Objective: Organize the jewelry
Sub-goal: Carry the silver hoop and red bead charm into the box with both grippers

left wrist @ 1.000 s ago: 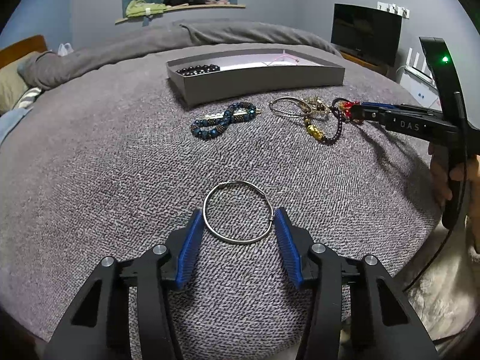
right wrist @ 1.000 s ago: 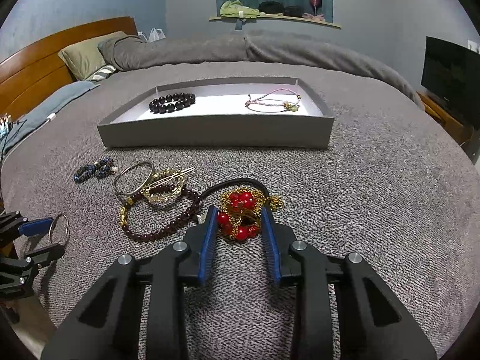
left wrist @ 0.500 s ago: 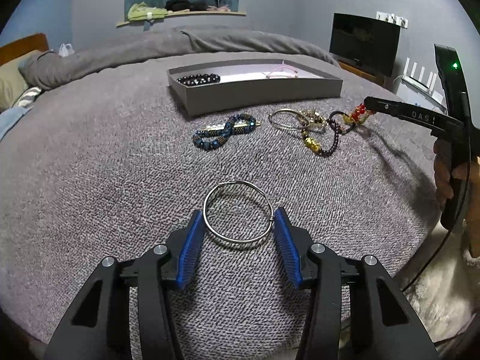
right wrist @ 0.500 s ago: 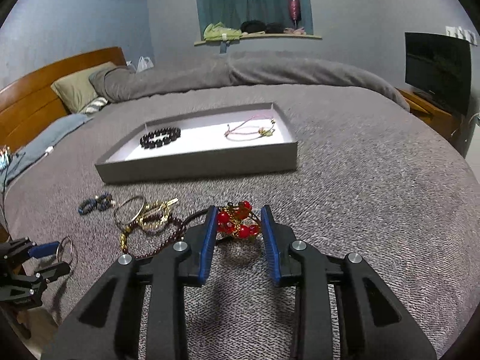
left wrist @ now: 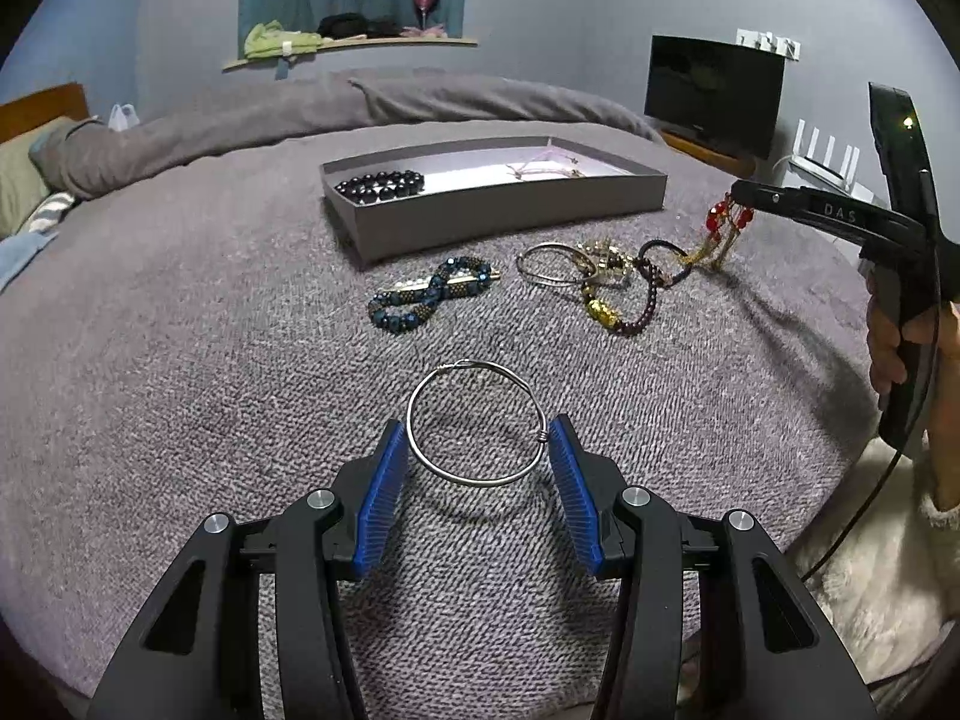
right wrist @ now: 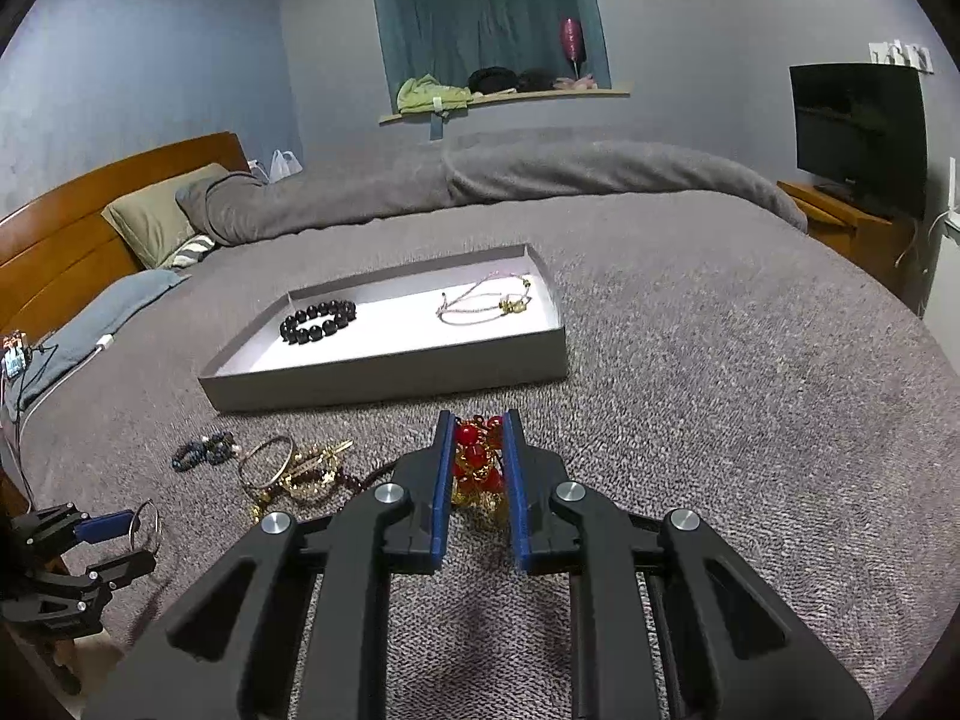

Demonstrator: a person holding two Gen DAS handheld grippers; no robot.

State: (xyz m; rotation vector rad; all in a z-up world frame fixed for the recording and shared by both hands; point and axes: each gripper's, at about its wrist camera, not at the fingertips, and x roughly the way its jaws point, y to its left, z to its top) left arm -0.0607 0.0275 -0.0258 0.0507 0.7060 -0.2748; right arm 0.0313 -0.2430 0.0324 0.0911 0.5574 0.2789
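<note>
Now both tools hold jewelry above the grey bed cover [left wrist: 180,360].

Gripped between the blue pads of the right tool [right wrist: 477,459], whose jaws have just been closing, a red-bead and gold-chain piece [right wrist: 477,468] hangs lifted off the bed, its dark cord trailing down to the tangled pile of bangles and beads [left wrist: 600,282]. The left tool [left wrist: 477,456] holds a thin silver wire hoop [left wrist: 477,423] across its half-wide jaws. Beyond lie a blue beaded bracelet [left wrist: 429,294] and a shallow grey tray [right wrist: 390,381] containing a black bead bracelet [right wrist: 318,321] and a pink cord bracelet [right wrist: 486,303].
</note>
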